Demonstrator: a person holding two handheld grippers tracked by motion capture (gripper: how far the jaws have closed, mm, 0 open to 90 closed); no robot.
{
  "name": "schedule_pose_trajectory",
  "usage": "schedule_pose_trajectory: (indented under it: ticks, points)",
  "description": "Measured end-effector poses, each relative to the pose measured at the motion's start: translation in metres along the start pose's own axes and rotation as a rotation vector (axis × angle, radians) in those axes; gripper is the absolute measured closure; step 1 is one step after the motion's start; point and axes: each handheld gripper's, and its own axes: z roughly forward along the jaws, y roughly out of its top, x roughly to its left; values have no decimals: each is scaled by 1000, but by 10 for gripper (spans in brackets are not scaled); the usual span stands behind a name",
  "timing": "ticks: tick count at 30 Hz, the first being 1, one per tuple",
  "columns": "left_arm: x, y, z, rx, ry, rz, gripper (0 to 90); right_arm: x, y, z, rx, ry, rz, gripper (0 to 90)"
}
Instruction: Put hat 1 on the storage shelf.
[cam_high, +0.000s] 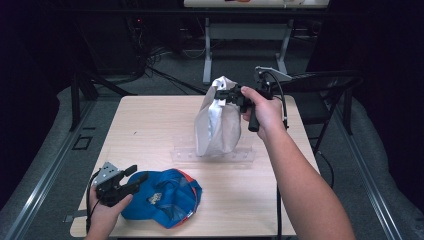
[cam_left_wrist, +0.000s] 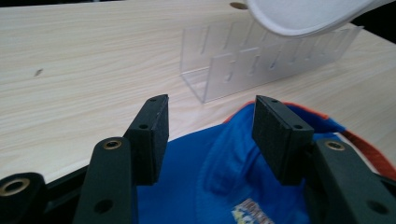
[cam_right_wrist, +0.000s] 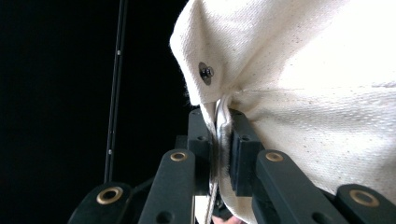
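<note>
A white cap (cam_high: 217, 122) hangs above a clear acrylic rack (cam_high: 212, 155) near the middle of the table, brim down. My right gripper (cam_high: 223, 95) is shut on the cap's top edge; in the right gripper view the pads (cam_right_wrist: 243, 156) pinch the cream fabric (cam_right_wrist: 303, 70) near a small rivet. A blue cap with an orange rim (cam_high: 165, 197) lies at the table's front left. My left gripper (cam_high: 136, 176) hovers at its left edge, open; in the left gripper view the blue cap (cam_left_wrist: 219, 186) lies beneath the parted jaws, untouched.
The light wooden table (cam_high: 150, 125) has bare room at its left and back. A black chair (cam_high: 325, 95) stands off the right rear corner. A desk frame (cam_high: 245, 35) and cables sit on the floor behind.
</note>
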Motion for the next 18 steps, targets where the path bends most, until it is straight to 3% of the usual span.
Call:
schedule_pose_trajectory:
  ticks: [5, 18]
  points:
    - [-11, 7, 2, -3, -20, 55, 468, 0, 0, 9, -3, -9, -2, 817]
    - [-28, 22, 16, -7, -65, 111, 487, -3, 2, 25, -12, -20, 7, 817]
